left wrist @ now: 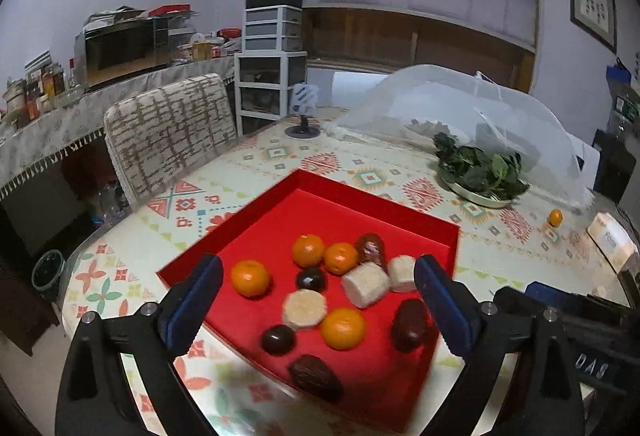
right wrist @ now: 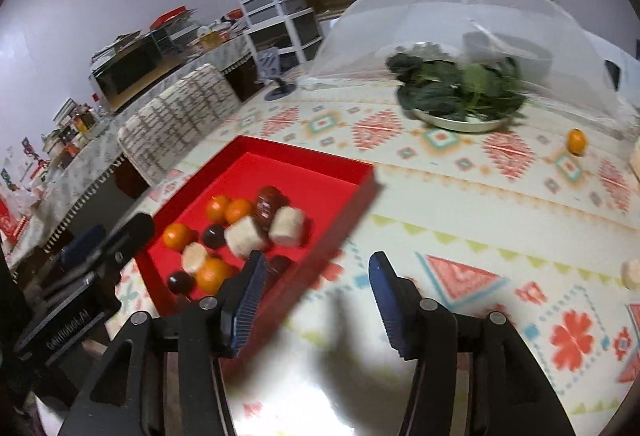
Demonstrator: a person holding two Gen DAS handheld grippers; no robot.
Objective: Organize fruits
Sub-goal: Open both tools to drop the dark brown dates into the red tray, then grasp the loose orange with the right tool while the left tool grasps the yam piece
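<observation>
Looking down my left wrist view, I see the left gripper (left wrist: 318, 296) with its blue pads spread wide and nothing between them, hanging over the near part of the red tray (left wrist: 400, 214) in the lower centre of the frame. Inside the tray lie four oranges; the nearest orange (left wrist: 343, 328) sits just beside a pale round slice (left wrist: 304, 309). Two pale cylinders (left wrist: 367, 284) lie touching each other right of centre, and dark reddish fruits are scattered around them, one dark textured piece (left wrist: 314, 376) at the tray's near edge.

On my right wrist view, the right gripper (right wrist: 316, 300) has its jaws partly apart, empty, over the patterned tablecloth (right wrist: 460, 204) just right of the tray's near right corner; its left pad overlaps the tray wall in the picture. No fruit is pinched by either tool.

Outside the tray, a lone small orange (right wrist: 576, 141) stands on the cloth at the right of the frame, near a metal plate of leafy greens (right wrist: 460, 92). A mesh food cover (right wrist: 440, 20) stands behind the plate, upper right. A pale piece (right wrist: 631, 273) shows at the far right edge, partly cut off.
</observation>
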